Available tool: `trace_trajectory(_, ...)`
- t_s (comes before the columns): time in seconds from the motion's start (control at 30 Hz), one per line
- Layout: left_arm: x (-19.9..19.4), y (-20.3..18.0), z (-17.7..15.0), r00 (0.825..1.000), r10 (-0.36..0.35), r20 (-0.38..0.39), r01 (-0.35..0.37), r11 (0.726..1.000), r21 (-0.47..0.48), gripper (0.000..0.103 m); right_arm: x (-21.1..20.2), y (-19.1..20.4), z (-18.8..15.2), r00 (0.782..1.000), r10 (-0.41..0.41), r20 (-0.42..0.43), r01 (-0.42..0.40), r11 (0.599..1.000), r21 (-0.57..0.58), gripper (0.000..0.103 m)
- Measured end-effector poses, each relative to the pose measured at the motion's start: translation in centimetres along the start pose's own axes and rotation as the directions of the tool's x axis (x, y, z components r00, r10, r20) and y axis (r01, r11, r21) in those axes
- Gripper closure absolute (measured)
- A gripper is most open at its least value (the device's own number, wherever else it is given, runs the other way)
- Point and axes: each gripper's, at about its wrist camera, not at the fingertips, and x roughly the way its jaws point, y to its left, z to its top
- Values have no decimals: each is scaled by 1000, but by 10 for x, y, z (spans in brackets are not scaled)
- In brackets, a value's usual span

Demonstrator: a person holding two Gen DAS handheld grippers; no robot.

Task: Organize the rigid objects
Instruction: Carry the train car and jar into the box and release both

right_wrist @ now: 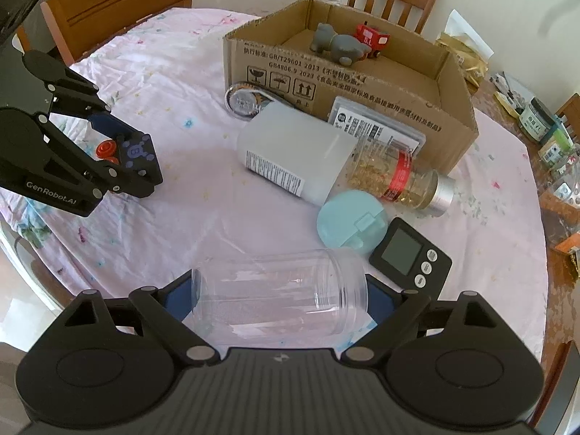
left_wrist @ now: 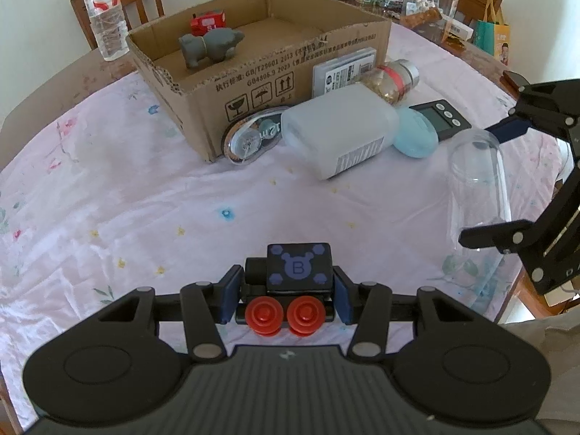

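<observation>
My left gripper [left_wrist: 286, 299] is shut on a black toy block car [left_wrist: 299, 272] with red wheels and a purple "B" face, low over the cloth; it also shows in the right wrist view [right_wrist: 136, 156]. My right gripper [right_wrist: 279, 301] is shut on a clear plastic jar [right_wrist: 279, 297] lying sideways between the pads; the jar also shows in the left wrist view [left_wrist: 475, 185]. The cardboard box [left_wrist: 290, 69] holds a grey animal figure [left_wrist: 210, 47] and a red toy vehicle [left_wrist: 207, 21].
Beside the box lie a white plastic bottle [right_wrist: 293, 152], a glass jar with gold contents [right_wrist: 395, 174], a pale blue lid [right_wrist: 349, 223], a black timer [right_wrist: 409, 253], a flat card pack [right_wrist: 377, 127] and a round tin [right_wrist: 243, 103]. Chairs, a water bottle [left_wrist: 105, 18] and jars stand around the table.
</observation>
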Motion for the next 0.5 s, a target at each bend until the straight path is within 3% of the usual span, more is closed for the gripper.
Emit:
trace_trajectory(0.3, -26, 3, 17, 999, -29, 37, 29, 999, 18, 53, -25, -14, 20, 999, -10, 53, 11, 1000, -12, 9)
trace_trajectory(0.5, -48, 4, 47, 993, -13, 114, 12, 1000, 12, 53, -38, -38, 50, 992, 8, 123, -2, 999, -43, 9)
